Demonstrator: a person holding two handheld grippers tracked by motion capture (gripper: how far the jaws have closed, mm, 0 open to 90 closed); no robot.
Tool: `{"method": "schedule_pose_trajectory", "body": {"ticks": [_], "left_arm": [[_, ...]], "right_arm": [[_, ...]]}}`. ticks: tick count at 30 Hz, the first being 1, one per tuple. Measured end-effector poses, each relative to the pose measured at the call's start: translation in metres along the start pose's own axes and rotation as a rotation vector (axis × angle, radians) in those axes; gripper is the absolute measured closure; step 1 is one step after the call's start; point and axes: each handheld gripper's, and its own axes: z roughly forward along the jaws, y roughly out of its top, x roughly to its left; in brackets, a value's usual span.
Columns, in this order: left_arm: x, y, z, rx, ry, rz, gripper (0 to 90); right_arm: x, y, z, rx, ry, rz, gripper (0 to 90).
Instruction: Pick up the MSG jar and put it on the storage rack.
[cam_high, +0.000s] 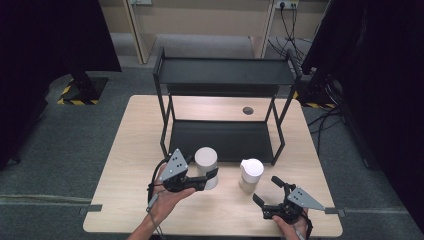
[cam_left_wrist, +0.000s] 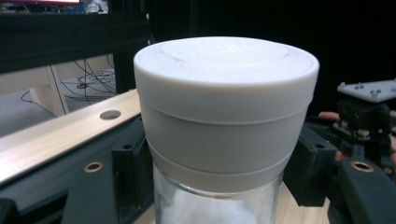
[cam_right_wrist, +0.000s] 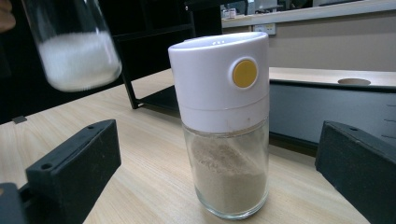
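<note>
A glass jar (cam_high: 206, 161) with a pale grey-white lid and white powder inside sits between the jaws of my left gripper (cam_high: 210, 178), which is shut on its glass body just below the lid (cam_left_wrist: 224, 93). In the right gripper view this jar (cam_right_wrist: 74, 51) hangs tilted above the tabletop. A second glass shaker (cam_high: 251, 173) stands upright on the table; it has a white cap, a yellow button and brownish powder (cam_right_wrist: 226, 177). My right gripper (cam_high: 265, 189) rests open just in front of it, its pads (cam_right_wrist: 79, 158) clear of the glass.
A black two-tier metal rack (cam_high: 225, 71) stands at the middle back of the light wooden table (cam_high: 135, 150), its lower shelf (cam_high: 222, 140) just behind both jars. A round cable hole (cam_high: 248, 110) sits under the rack. Dark curtains and cables surround the table.
</note>
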Motion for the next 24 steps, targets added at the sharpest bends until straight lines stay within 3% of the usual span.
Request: {"method": "schedule_pose_trajectory", "body": {"ticks": [5, 10, 20, 24], "left_arm": [[0.01, 0.023, 0.003, -0.006, -0.02, 0.004, 35.0], [0.014, 0.044, 0.006, 0.002, -0.012, 0.032, 35.0], [0.028, 0.088, 0.008, 0.016, -0.026, 0.014, 35.0], [0.03, 0.104, 0.007, 0.016, -0.009, 0.016, 35.0]], "right_arm": [[0.0, 0.0, 0.0, -0.001, 0.002, 0.0, 0.4], [0.0, 0.0, 0.0, -0.001, 0.002, 0.0, 0.4], [0.0, 0.0, 0.0, -0.003, 0.007, 0.003, 0.4], [0.0, 0.0, 0.0, -0.002, 0.008, 0.002, 0.4]]}}
